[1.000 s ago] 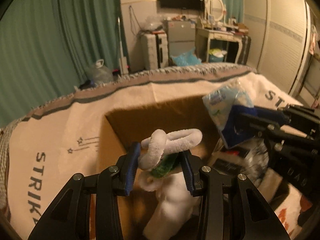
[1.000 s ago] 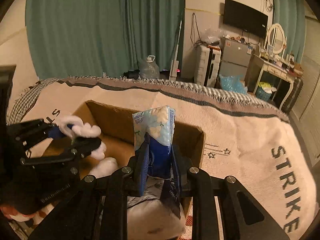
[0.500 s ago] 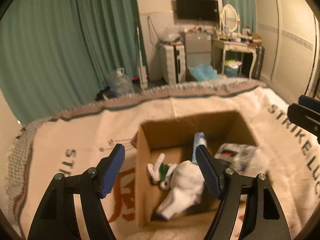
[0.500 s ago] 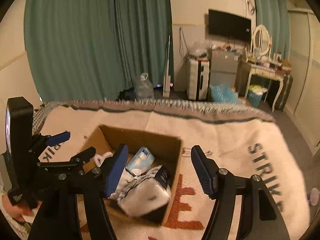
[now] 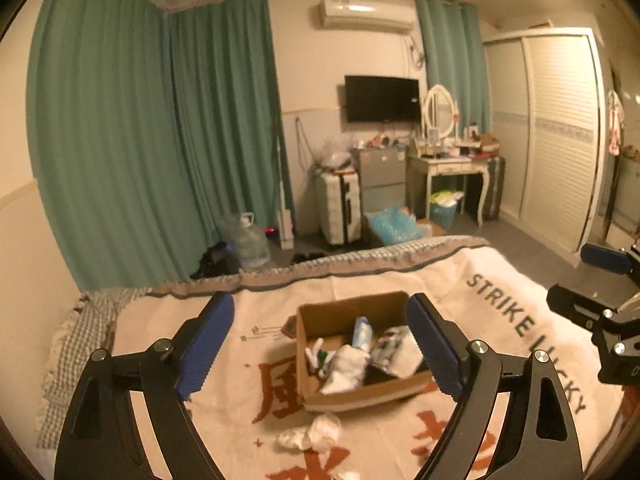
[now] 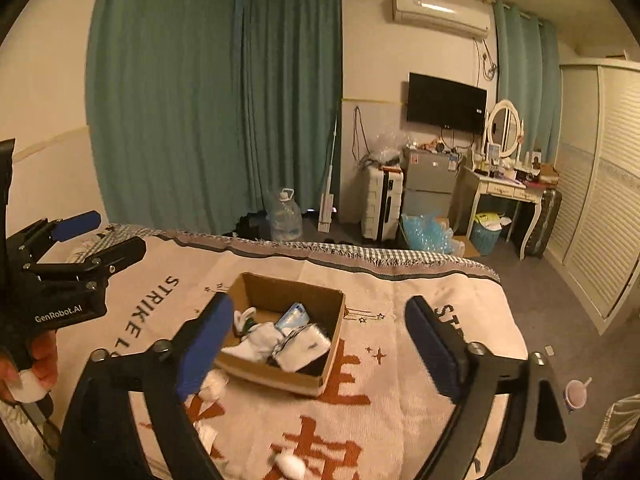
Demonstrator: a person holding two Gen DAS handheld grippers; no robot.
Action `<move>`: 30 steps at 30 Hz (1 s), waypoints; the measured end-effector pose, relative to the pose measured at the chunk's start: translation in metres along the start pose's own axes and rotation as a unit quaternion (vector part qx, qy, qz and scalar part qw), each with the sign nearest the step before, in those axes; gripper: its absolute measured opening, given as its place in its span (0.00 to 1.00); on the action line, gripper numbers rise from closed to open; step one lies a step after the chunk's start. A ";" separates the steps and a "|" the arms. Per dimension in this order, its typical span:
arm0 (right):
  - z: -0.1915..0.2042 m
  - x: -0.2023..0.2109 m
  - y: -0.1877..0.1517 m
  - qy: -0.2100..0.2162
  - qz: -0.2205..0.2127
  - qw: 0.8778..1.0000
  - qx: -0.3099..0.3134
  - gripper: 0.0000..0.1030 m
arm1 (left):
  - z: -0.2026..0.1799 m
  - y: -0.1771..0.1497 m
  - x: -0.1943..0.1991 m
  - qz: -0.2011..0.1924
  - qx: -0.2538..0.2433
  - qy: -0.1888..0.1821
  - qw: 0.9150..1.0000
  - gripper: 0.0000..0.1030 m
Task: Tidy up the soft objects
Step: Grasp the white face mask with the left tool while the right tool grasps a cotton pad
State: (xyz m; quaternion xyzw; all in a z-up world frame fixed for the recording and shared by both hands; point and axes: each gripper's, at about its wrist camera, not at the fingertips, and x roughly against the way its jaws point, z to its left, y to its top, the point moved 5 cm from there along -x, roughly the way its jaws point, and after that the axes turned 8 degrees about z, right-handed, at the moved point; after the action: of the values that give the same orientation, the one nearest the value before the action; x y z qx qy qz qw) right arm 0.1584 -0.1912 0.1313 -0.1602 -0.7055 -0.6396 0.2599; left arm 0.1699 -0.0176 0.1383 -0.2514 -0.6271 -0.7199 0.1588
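A cardboard box (image 5: 320, 322) (image 6: 332, 344) sits on the cream blanket in the middle of the bed. Inside lie a white plush toy (image 5: 340, 368) (image 6: 256, 340), a light blue tissue pack (image 5: 362, 330) (image 6: 294, 314) and a black-and-white soft bundle (image 5: 396, 350) (image 6: 302, 346). My left gripper (image 5: 320, 346) is open and empty, held high above and back from the box; it also shows in the right wrist view (image 6: 84, 240). My right gripper (image 6: 320, 348) is open and empty, also high above the box; it also shows in the left wrist view (image 5: 592, 280).
White crumpled soft pieces (image 5: 314, 432) (image 6: 212, 384) lie on the blanket (image 5: 500, 280) (image 6: 420, 292) in front of the box; another (image 6: 290, 462) lies nearer. Beyond the bed's far edge are a water jug (image 5: 250, 244), suitcase (image 6: 380, 204) and dressing table (image 5: 452, 168).
Both grippers let go of the plush toy and tissue pack in the box, opened, and pulled up and back, so the box now looks small and far.
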 end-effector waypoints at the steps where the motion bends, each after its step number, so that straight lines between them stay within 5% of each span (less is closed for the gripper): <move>1: 0.002 0.007 -0.004 0.002 -0.001 1.000 0.001 0.90 | -0.001 -0.004 0.005 0.001 -0.003 0.000 1.000 0.87; 11: 0.023 0.019 -0.088 0.023 0.033 0.999 0.001 0.90 | -0.014 -0.101 -0.012 0.052 0.000 0.014 0.999 0.87; 21: 0.027 -0.081 -0.192 0.034 0.107 0.993 -0.021 0.90 | -0.018 -0.216 -0.088 0.144 0.051 0.000 0.988 0.86; 30: 0.029 -0.163 -0.249 0.029 0.164 0.986 -0.021 0.75 | -0.017 -0.274 -0.141 0.194 0.054 0.018 0.979 0.84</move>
State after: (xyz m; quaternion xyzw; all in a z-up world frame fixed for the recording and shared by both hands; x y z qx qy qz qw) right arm 0.1477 -0.1774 -0.1673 -0.2605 -0.6485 -0.6073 0.3779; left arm 0.1342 -0.0015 -0.1678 -0.3460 -0.6015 -0.6449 0.3203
